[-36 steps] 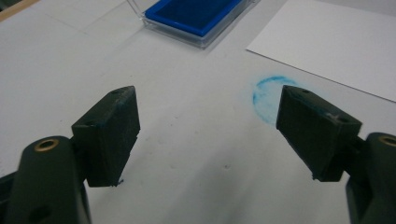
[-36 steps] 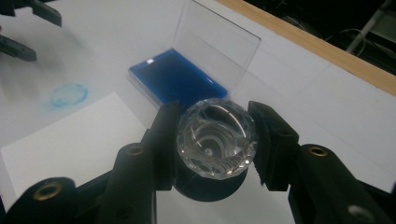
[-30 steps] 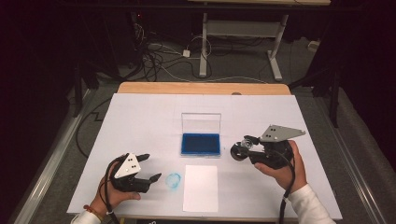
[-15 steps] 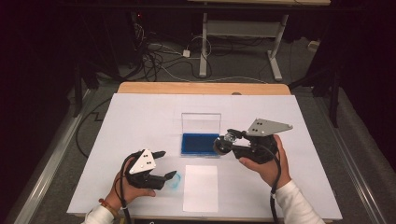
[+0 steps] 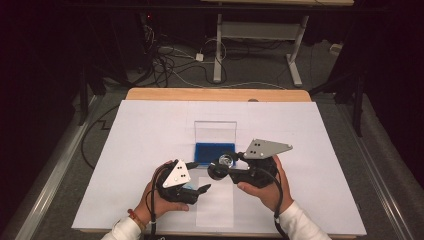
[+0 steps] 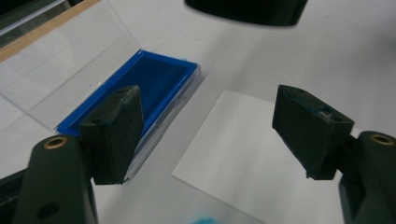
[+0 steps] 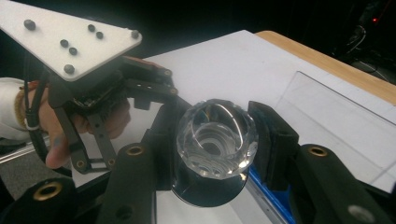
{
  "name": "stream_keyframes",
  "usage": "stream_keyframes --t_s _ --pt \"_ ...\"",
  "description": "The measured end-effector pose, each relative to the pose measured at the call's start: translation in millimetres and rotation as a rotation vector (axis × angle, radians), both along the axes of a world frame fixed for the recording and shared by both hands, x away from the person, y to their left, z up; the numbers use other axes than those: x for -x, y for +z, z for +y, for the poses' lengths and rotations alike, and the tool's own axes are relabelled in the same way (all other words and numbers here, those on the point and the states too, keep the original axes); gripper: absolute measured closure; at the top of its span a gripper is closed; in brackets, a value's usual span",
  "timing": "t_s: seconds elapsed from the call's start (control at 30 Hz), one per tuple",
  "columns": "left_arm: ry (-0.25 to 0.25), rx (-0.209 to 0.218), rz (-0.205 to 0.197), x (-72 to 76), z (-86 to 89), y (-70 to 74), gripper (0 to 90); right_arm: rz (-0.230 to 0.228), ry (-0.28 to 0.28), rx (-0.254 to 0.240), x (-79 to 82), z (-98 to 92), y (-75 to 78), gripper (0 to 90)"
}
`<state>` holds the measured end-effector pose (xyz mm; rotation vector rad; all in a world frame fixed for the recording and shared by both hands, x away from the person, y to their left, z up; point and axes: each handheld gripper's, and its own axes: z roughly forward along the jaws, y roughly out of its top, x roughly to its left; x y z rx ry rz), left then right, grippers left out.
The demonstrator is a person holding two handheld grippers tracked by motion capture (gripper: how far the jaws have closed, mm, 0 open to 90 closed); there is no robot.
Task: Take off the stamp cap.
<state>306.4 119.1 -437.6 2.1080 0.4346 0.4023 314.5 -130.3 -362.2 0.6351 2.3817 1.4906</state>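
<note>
**A:** What is on the table?

**B:** A white table [image 5: 150,150] seen from above, with a person's two forearms coming in from the near edge. Each hand holds a black two-jaw gripper. Near the middle sits a shallow blue tray [image 5: 215,154] with a clear lid [image 5: 215,131] standing open behind it. Just in front of the tray lies a white sheet of paper [image 5: 215,207].

**A:** What is the right gripper doing?

**B:** The right gripper [image 5: 223,167] points leftward, hanging over the near edge of the blue tray. Its jaws are clamped on a clear faceted glass knob [image 7: 215,137], which looks like a cut crystal with a round dark base below it. In the right gripper view the knob sits squarely between the two black pads, with the blue tray [image 7: 271,193] just below and behind it.

**A:** And the left one?

**B:** The left gripper [image 5: 202,189] is low over the near left corner of the paper, close to the right gripper but not touching it. Its jaws stand apart with nothing between them; they have just been closing a little. In the left gripper view the tray [image 6: 154,88] lies beyond the left pad and the paper [image 6: 243,149] shows through the gap.

**A:** Anything else near it?

**B:** A small blue-green smudge [image 6: 205,219] shows at the bottom edge of the left gripper view, on the table. It is too blurred for me to say what it is.
</note>
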Motion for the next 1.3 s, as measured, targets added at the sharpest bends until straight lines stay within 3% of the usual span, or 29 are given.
stream_keyframes --t_s 0.33,0.73,0.93,1.3 --pt "-0.019 0.007 -0.036 1.2 -10.3 1.5 24.0 0.021 0.023 -0.017 3.5 7.8 -7.7 57.0" --pt "-0.042 -0.011 -0.034 2.5 -15.9 -1.1 27.3 0.036 0.034 0.0 3.0 12.3 -15.8 57.0" --pt "-0.058 -0.045 -0.045 3.8 -17.3 -2.1 35.2 0.041 0.039 0.016 2.4 14.3 -18.4 56.9" --pt "-0.055 -0.1 -0.053 4.8 -20.3 -2.9 36.5 0.059 0.043 0.026 0.7 14.1 -22.7 57.0"
